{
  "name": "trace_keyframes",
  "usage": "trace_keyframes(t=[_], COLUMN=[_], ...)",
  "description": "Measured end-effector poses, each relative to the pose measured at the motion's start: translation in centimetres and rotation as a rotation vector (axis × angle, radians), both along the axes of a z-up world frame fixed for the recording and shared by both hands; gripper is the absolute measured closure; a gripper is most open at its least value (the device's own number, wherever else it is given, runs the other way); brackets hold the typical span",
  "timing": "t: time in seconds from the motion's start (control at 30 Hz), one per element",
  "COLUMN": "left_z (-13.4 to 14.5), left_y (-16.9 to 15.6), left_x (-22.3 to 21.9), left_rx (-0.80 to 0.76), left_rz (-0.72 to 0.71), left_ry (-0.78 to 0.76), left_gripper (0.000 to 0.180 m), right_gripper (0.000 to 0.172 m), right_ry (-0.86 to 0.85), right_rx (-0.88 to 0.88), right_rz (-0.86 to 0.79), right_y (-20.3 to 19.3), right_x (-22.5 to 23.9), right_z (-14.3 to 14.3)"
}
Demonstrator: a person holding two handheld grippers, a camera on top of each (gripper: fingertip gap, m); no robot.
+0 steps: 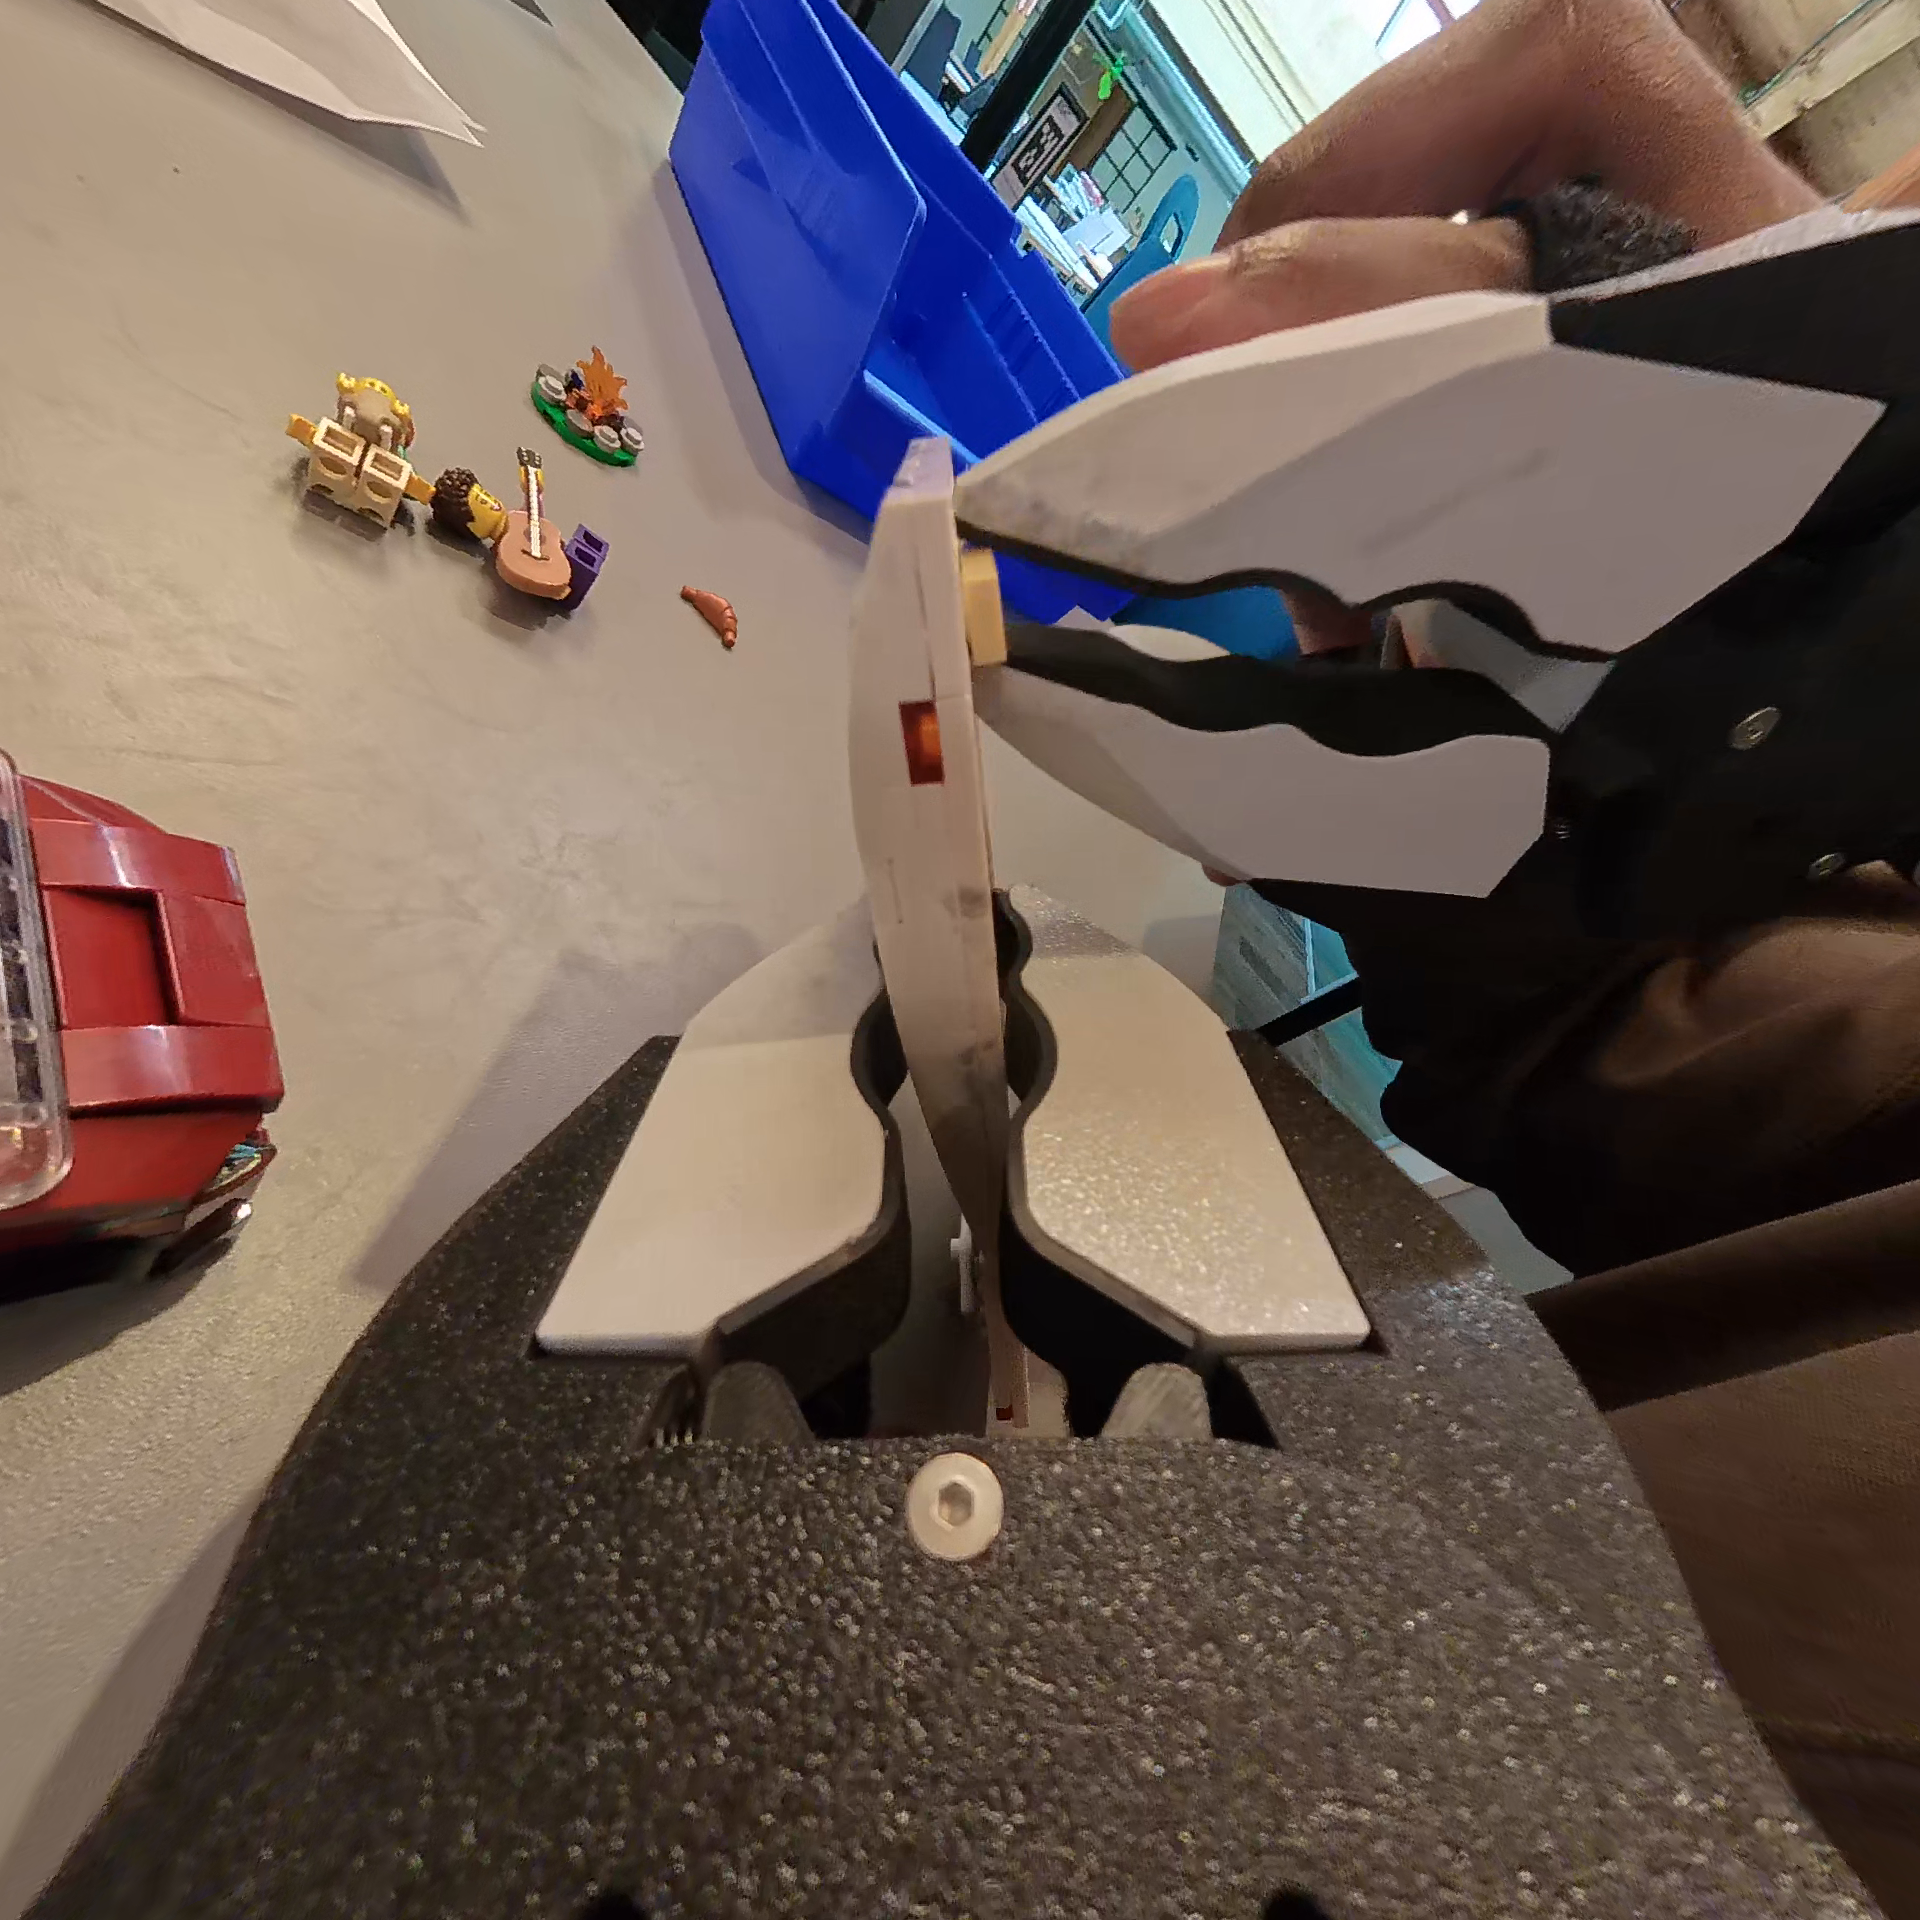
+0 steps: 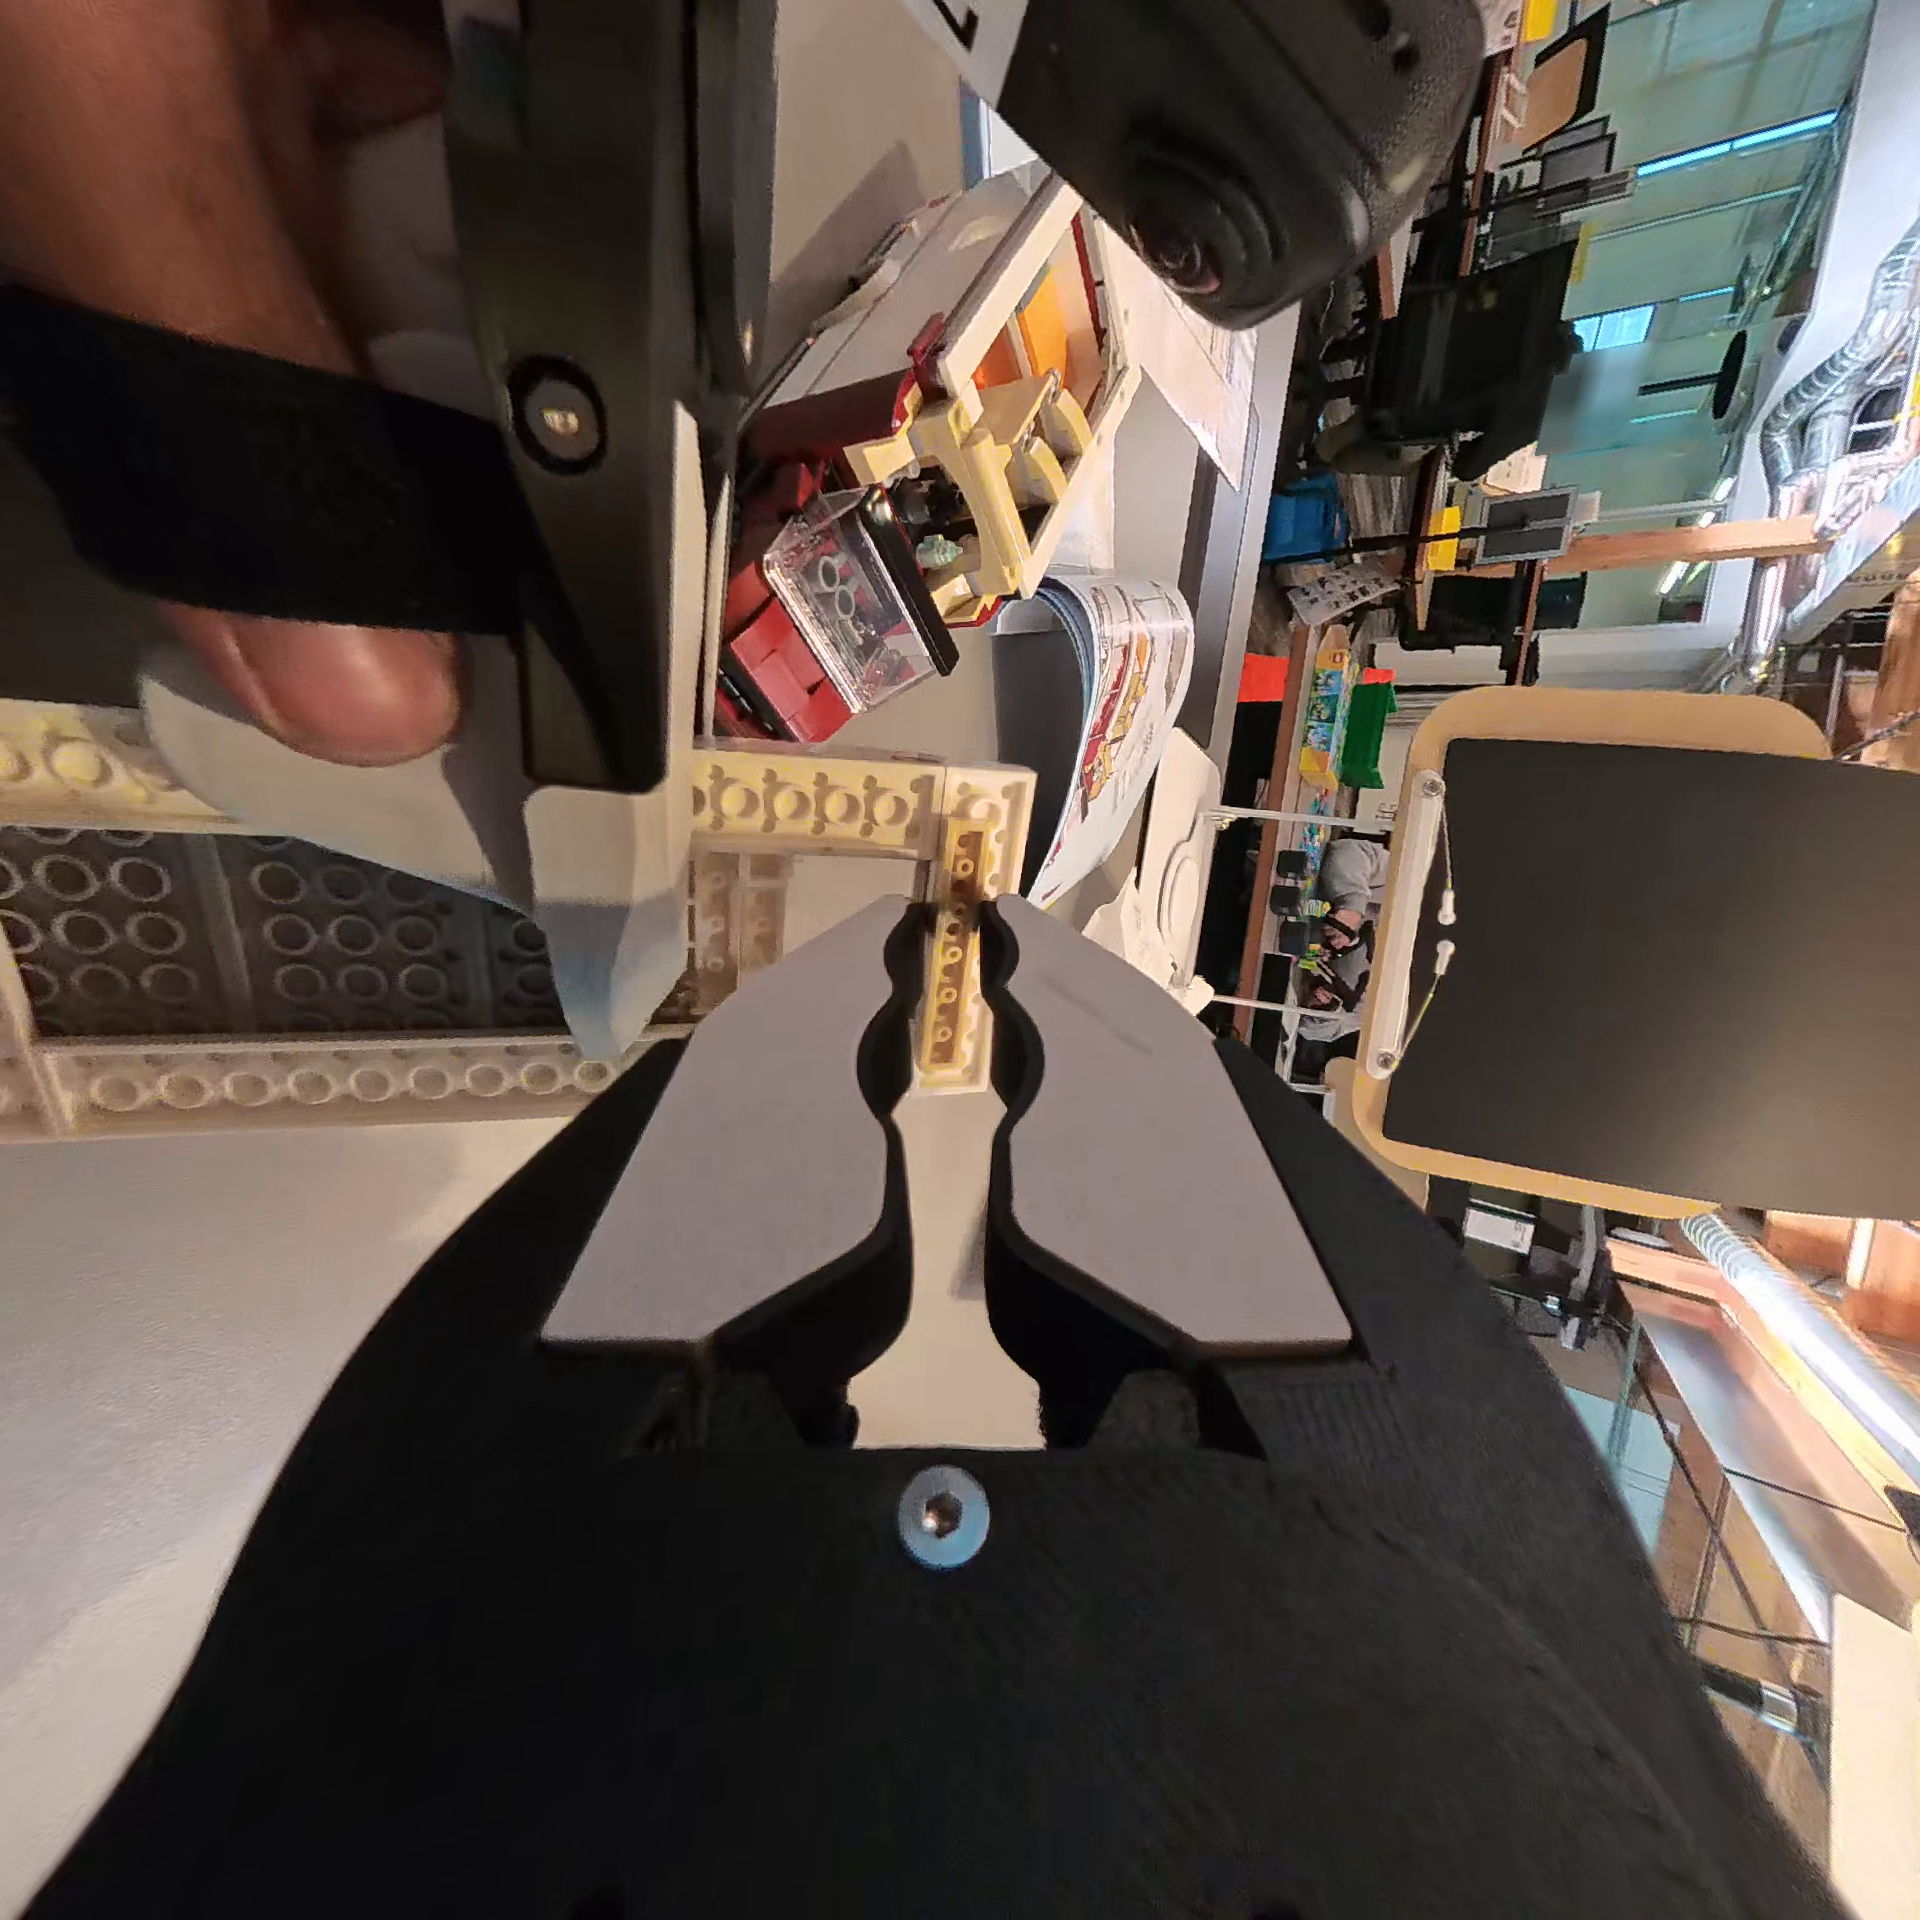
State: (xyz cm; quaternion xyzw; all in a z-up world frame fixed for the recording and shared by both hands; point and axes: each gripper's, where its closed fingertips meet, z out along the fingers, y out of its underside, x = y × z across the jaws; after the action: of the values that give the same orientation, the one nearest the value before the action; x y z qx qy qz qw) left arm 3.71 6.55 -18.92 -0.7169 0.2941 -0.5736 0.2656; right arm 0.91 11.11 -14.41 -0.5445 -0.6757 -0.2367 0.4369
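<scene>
On the far left of the left wrist view a red brick-built car (image 1: 135, 1029) stands on the grey table (image 1: 468, 779), with a minifigure with a guitar (image 1: 499, 520) and a small campfire build (image 1: 587, 410) lying farther off, and a blue bin (image 1: 831, 270) beyond them.

In the middle, the left gripper (image 1: 940, 997) is clamped on the lower edge of a white brick-built panel (image 1: 914, 727), which stands edge-on and upright between its black pads. The panel looks light and stiff, but being made of pressed-together plates it would likely come apart under a twist; the edges of its frame seem the safest hold. Smooth plastic may slip in a loose grip.

To the right, the right gripper (image 1: 982, 608) comes in sideways, level with the panel's upper part, and its fingers are closed on a tan plate (image 1: 982, 603) that touches the panel's face. In the right wrist view that tan plate (image 2: 951, 997) lies lengthwise between the pads, both pressing on its long sides, its far end against the panel's white frame (image 2: 821, 810). A hand (image 2: 301, 686) grips the left tool's handle at upper left, strapped in.
</scene>
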Motion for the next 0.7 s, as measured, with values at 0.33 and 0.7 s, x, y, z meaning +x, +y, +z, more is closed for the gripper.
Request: trace_keyframes(t=[0.33, 0.7], left_z=[0.4, 0.6], left_y=[-0.3, -0.4], left_x=[0.0, 0.0], left_rx=[0.008, -0.011], left_rz=[-0.023, -0.037], left_ry=[-0.026, -0.049], left_gripper=[0.167, 0.167], right_gripper=[0.164, 0.164], right_ry=[0.175, 0.363], right_rx=[-0.244, -0.374], right_rz=[0.023, 0.054], right_y=[-0.7, -1.0], right_x=[0.1, 0.1], right_z=[0.6, 0.9])
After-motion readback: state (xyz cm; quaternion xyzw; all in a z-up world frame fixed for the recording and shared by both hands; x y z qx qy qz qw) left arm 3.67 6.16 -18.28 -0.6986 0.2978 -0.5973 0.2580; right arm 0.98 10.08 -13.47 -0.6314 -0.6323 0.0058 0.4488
